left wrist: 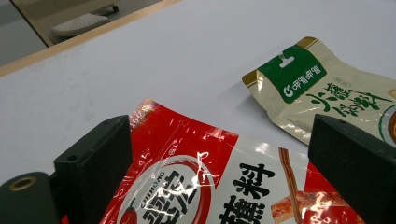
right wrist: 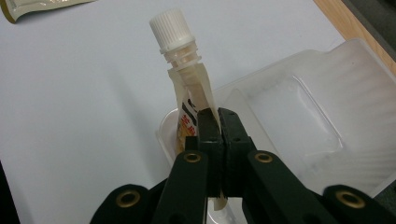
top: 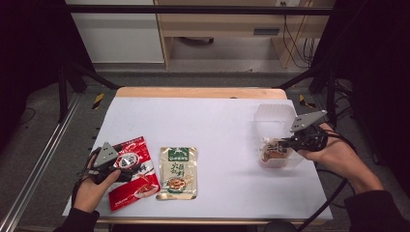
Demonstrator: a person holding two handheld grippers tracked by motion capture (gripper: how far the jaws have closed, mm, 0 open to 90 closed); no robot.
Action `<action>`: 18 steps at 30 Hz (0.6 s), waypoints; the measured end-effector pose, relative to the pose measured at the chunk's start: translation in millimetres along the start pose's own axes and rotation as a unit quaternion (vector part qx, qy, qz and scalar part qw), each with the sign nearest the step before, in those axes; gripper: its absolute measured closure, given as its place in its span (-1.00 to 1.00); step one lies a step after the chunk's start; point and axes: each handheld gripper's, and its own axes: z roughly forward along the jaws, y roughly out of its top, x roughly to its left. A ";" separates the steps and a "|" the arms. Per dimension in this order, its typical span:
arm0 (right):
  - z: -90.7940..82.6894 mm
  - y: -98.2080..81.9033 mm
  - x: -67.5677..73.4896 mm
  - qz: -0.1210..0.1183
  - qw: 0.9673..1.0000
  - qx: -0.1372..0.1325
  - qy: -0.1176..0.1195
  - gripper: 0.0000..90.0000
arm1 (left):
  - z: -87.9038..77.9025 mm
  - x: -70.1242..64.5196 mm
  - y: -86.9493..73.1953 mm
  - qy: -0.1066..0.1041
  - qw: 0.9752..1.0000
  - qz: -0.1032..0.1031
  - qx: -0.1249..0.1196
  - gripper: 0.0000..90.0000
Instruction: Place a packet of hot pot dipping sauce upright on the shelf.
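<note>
My right gripper (right wrist: 218, 122) is shut on a spouted sauce pouch (right wrist: 187, 88) with a white screw cap (right wrist: 171, 29), holding it over the near end of a clear plastic tray (right wrist: 327, 140). From above, that gripper (top: 284, 143) and the pouch (top: 273, 150) sit at the tray's (top: 275, 116) front right part. My left gripper (top: 126, 166) rests open over a red seasoning packet (top: 135, 176) at the table's front left; its jaws stand wide on either side of the packet (left wrist: 210, 186). A beige packet with a green header (top: 178, 172) lies beside it (left wrist: 322, 88).
The white table (top: 203, 121) has a wooden far edge (top: 200, 92). Black frame posts stand at both sides, and a cable trails from the right hand off the front right corner.
</note>
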 end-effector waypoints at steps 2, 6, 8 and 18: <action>-0.5 -1.7 -0.4 0.002 1.000 0.001 0.000 0.98 | 0.1 0.0 0.0 0.000 1.000 0.000 0.001 -0.86; -1.8 -5.4 -0.7 0.001 1.000 0.001 -0.002 0.96 | 0.4 -0.3 0.0 -0.001 1.000 0.001 0.001 -0.85; -3.0 -7.5 -0.6 0.004 1.000 0.003 -0.003 0.94 | 0.5 -0.4 0.0 -0.002 1.000 0.001 0.002 -0.85; -12.0 -9.8 5.1 0.022 0.999 -0.008 -0.029 0.01 | 1.4 -1.9 0.0 -0.002 1.000 0.003 0.004 -0.85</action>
